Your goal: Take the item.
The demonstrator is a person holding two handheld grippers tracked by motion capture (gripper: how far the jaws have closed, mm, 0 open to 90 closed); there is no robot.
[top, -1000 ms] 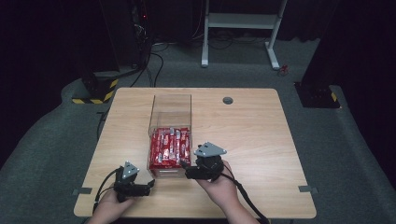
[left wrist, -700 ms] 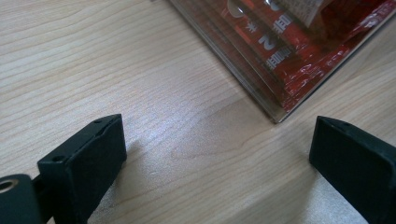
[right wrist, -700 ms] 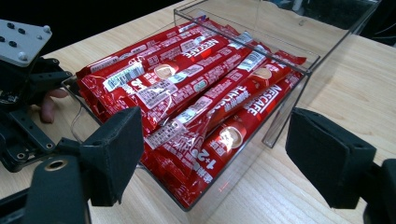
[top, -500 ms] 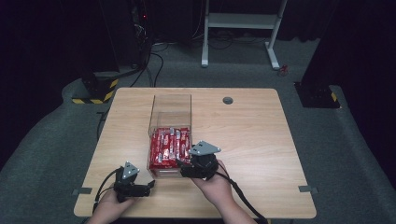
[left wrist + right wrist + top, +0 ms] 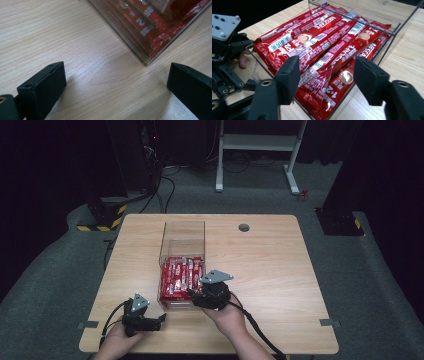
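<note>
1. Left gripper (image 5: 159, 318) rests on the desk (image 5: 280, 270) at the near left corner of the clear box (image 5: 182, 232); fingers apart, nothing between them.
2. Coffee sachets (image 5: 324, 47) lie packed in the box's near end. Judged light, soft and slippery; best pinched across one stick's middle.
3. Right gripper (image 5: 324, 75) hovers over the sachets; its fingers (image 5: 288, 75) have just been closing, gripping nothing yet.
</note>
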